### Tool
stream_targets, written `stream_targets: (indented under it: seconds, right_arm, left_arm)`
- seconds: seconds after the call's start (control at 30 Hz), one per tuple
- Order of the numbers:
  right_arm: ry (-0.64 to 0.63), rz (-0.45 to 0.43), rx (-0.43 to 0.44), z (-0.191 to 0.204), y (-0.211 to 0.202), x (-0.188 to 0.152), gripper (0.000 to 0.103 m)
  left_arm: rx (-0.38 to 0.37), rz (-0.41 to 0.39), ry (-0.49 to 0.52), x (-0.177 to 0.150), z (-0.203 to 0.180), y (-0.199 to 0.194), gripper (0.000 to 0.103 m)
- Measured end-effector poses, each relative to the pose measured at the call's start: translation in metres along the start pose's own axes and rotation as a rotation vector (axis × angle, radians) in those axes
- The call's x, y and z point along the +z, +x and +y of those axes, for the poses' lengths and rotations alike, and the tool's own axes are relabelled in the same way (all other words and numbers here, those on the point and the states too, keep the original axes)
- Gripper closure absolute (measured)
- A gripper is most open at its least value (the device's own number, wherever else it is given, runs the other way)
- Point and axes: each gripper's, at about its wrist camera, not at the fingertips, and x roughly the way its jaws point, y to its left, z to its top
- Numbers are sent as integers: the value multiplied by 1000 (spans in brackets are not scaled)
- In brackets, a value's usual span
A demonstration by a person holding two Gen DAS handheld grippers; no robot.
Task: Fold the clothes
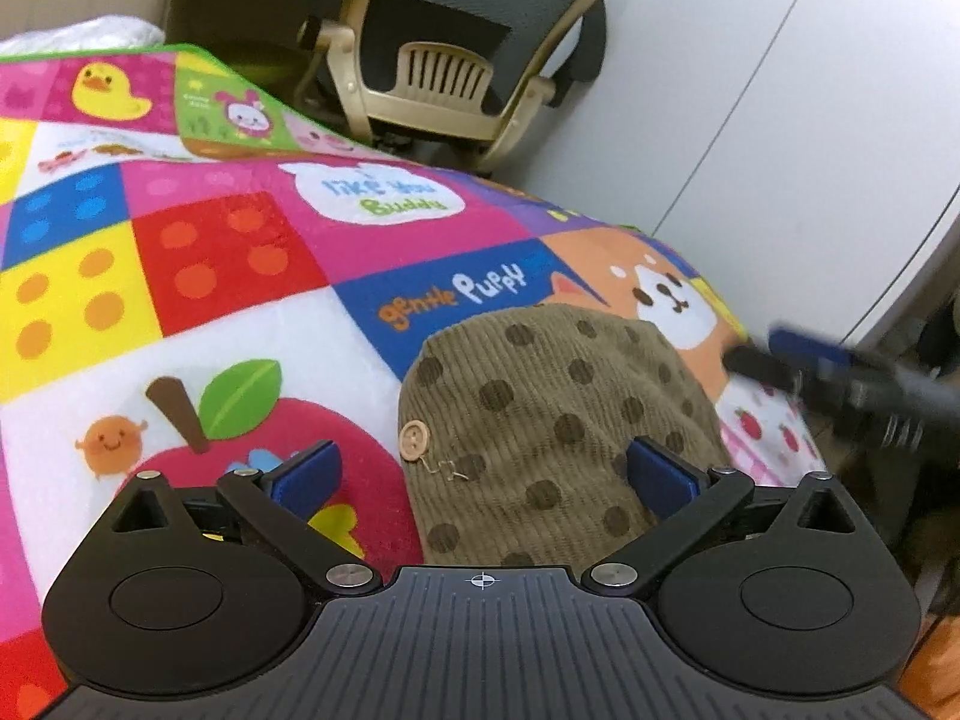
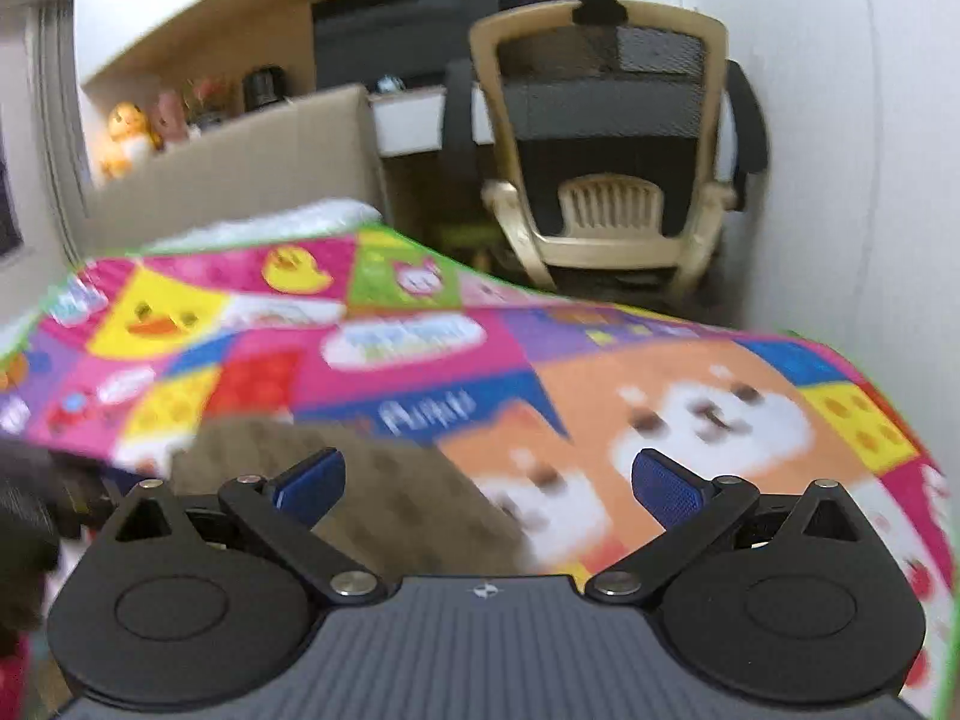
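While both my left gripper (image 1: 483, 471) and right gripper (image 2: 489, 480) gape empty, the spotted garment (image 1: 558, 420) lies bunched on the blanket (image 1: 240, 276); folded or not, I can't judge.

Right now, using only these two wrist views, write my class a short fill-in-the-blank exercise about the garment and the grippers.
1. The brown corduroy garment is patterned with dark ____.
2. It lies on a colourful ____.
3. The left gripper has its jaws ____.
4. Near the garment's edge sits one pale ____.

Missing words: dots; blanket; open; button
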Motion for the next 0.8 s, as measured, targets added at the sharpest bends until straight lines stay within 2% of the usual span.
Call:
stream_targets:
  seconds: [0.07, 0.13, 0.17, 0.27, 0.4, 0.47, 0.7, 0.8]
  right_arm:
    - [-35, 33, 1, 12, 21, 4, 0]
    - [-111, 107, -39, 25, 49, -6, 0]
    - [-129, 118, -30, 28, 55, -13, 0]
    - [-88, 100, -29, 26, 47, -15, 0]
    - [-97, 74, 7, 29, 18, -18, 0]
    - [-92, 84, 23, 29, 6, -25, 0]
    - [31, 150, 61, 10, 5, -47, 0]
    - [88, 171, 84, -2, 2, -51, 0]
  left_arm:
    - [10, -4, 17, -1, -2, 1, 0]
    - [15, -3, 20, -1, -2, 1, 0]
    - [19, -1, 20, -1, -1, 1, 0]
    - [10, 4, 18, -1, 0, 1, 0]
    - [5, -1, 18, -2, 1, 0, 0]
    - [2, -1, 12, -3, 2, 1, 0]
    - [5, 3, 10, -4, -1, -1, 0]
    - [-45, 9, -27, -6, 0, -9, 1]
